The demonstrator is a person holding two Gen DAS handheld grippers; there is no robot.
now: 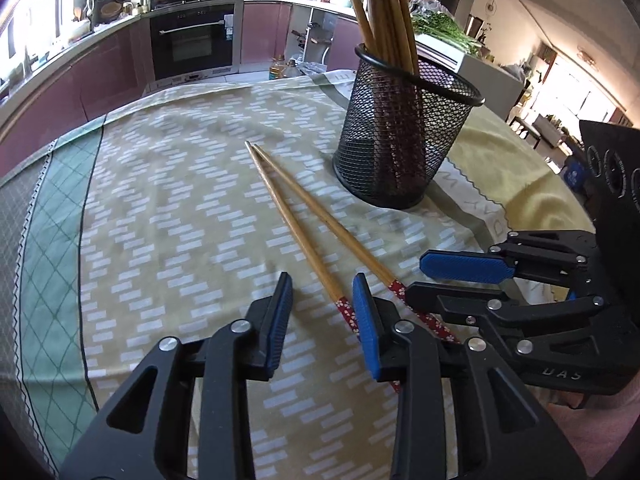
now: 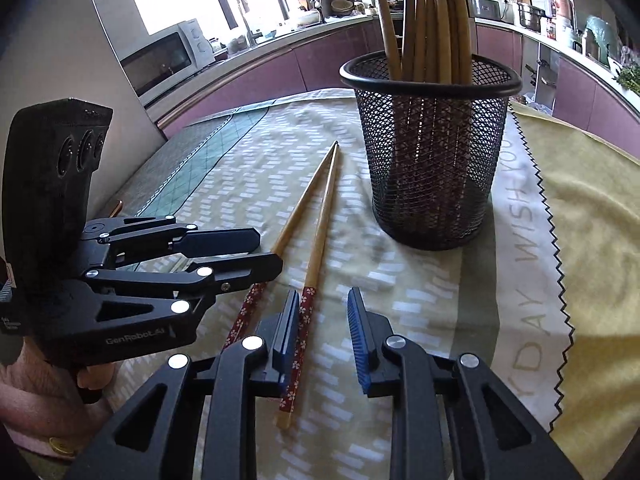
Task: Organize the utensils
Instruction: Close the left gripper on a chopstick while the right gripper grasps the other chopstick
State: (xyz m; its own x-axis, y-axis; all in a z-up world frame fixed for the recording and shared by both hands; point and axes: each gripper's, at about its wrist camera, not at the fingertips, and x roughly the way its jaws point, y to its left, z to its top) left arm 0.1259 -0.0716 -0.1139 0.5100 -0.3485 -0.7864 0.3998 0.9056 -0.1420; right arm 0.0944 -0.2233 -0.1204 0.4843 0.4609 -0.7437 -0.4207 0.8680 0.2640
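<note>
Two bamboo chopsticks with red flowered ends point(image 1: 296, 224) lie side by side on the patterned tablecloth, tips pointing away; they also show in the right wrist view point(image 2: 316, 236). A black mesh holder point(image 1: 404, 136) with several chopsticks standing in it is just right of their tips, and shows in the right wrist view point(image 2: 432, 152). My left gripper point(image 1: 322, 312) is open and empty, over the chopsticks' red ends. My right gripper point(image 2: 324, 320) is open and empty, its left finger beside one red end. Each gripper shows in the other's view point(image 1: 472, 276) point(image 2: 248, 252).
A yellow cloth point(image 2: 592, 240) with a zigzag edge lies right of the holder. The tablecloth's green border point(image 1: 52, 208) runs along the table's left side. Kitchen counters, an oven point(image 1: 192, 40) and a microwave point(image 2: 164, 60) stand beyond the table.
</note>
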